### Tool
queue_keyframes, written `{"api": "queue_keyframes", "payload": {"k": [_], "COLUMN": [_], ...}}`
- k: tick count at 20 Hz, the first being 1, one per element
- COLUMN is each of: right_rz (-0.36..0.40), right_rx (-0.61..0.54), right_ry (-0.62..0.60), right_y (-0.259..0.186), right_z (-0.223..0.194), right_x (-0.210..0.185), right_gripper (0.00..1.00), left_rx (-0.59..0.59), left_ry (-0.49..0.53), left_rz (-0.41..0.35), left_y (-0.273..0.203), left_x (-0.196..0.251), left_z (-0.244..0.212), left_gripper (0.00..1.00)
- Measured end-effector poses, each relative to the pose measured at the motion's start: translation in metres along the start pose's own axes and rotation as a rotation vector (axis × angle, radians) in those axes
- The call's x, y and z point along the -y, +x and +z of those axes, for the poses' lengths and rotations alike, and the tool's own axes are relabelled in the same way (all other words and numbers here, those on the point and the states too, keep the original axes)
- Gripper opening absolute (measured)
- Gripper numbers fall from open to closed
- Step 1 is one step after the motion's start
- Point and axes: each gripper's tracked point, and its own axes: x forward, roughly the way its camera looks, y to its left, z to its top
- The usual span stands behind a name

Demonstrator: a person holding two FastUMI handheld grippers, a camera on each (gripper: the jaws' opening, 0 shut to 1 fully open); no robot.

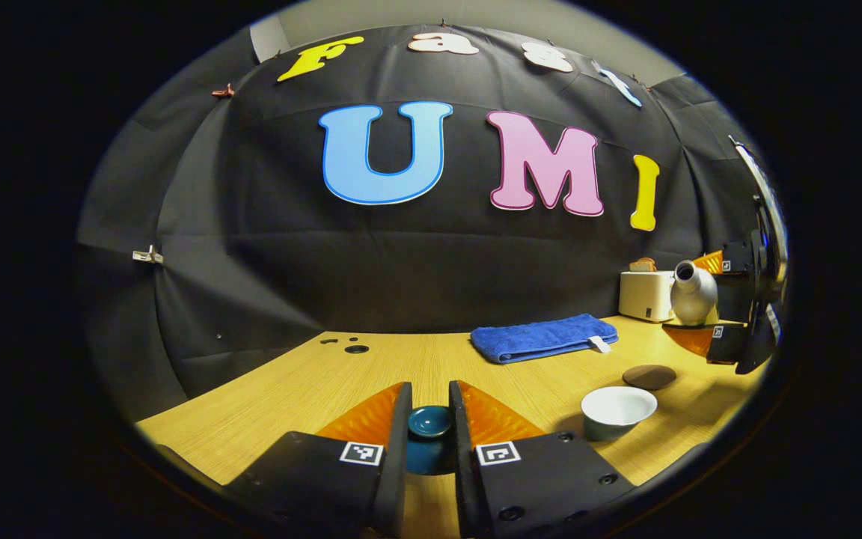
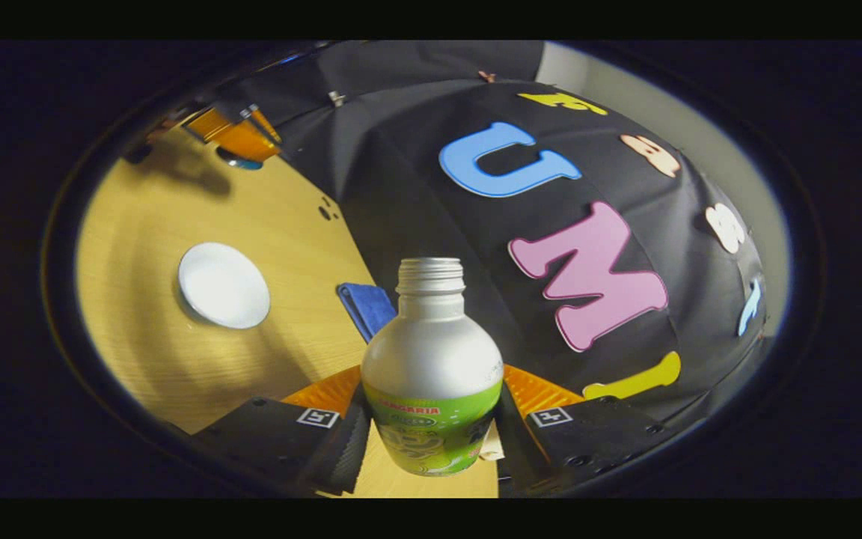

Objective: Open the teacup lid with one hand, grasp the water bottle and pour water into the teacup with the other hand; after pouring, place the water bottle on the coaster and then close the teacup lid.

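Right gripper view: the water bottle (image 2: 431, 367), uncapped, sits clamped between the right gripper (image 2: 431, 438) fingers, tilted, off to one side of the open teacup (image 2: 224, 285). Left gripper (image 1: 429, 427) pinches the lid (image 1: 430, 421) over the table (image 1: 311, 382). Tipping before the mouth reaches the cup would likely spill water onto the wood.

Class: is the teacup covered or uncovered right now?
Uncovered: the teacup shows its open white inside, and the left gripper holds the lid.
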Motion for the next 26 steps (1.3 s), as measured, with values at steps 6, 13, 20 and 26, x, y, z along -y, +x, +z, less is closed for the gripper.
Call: {"api": "queue_keyframes", "payload": {"k": [6,13,20,26], "right_rz": [0.027,0.062,0.059,0.038], "right_rx": [0.065,0.125,0.163,0.212], "right_ry": [-0.247,-0.479,-0.601,-0.713], "right_y": [0.012,0.023,0.036,0.036], "right_z": [0.011,0.011,0.008,0.013], "right_x": [-0.017,-0.03,-0.031,-0.036], "right_gripper": [0.76,0.76,0.76,0.76], "left_rx": [0.0,0.0,-0.001,-0.001], "left_ry": [0.0,0.0,0.0,0.0], "left_rz": [-0.002,-0.002,-0.002,-0.003], "left_y": [-0.001,-0.001,-0.002,-0.001], "left_x": [-0.004,-0.004,-0.004,-0.003], "left_z": [0.0,0.0,0.0,0.0], "left_gripper": [0.33,0.31,0.33,0.31]}}
